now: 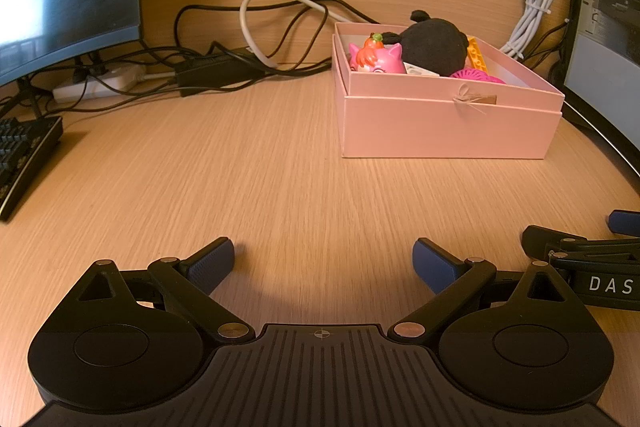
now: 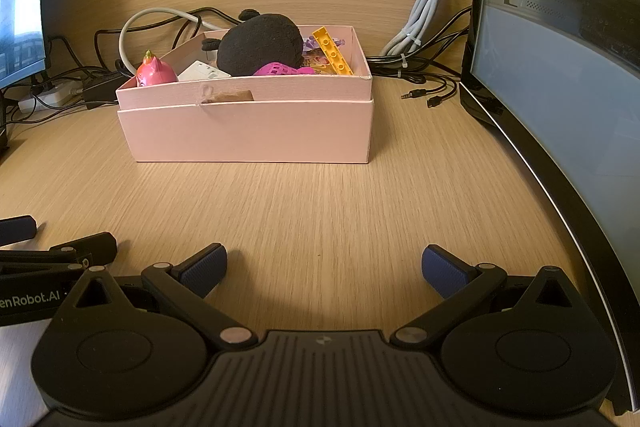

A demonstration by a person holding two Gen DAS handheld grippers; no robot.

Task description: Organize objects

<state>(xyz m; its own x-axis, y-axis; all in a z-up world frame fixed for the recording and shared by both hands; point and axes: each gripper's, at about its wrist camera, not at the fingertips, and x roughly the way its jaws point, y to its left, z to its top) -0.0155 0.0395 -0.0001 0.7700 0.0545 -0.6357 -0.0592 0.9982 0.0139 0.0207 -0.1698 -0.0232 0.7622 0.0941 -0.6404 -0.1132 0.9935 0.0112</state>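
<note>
Nearest us, the left claw [image 1: 323, 265] and the right claw [image 2: 324, 271] sit low over the bare desk [image 1: 248, 187], side by side, each spread wide with nothing between its blue pads. The pink box [image 2: 248, 131] is our landmark: it stands well ahead of both claws, a little to the right of the left one and almost straight before the right one. Inside it lie a black plush toy [image 2: 260, 45], a pink figure [image 2: 154, 73] at its left end, a yellow brick [image 2: 332, 53] leaning toward its right wall, and a magenta piece [image 2: 280, 69] near the front rim. Behind the box, cables [image 1: 280, 39] trail along the back of the desk (no loose toy shows on the wood in front).

We judge the sorting nearly done or done. If anything remains, we should keep both claws spread, scan the desk beside the box before reaching, and approach over its front rim from above so we do not shove the light card wall.
</note>
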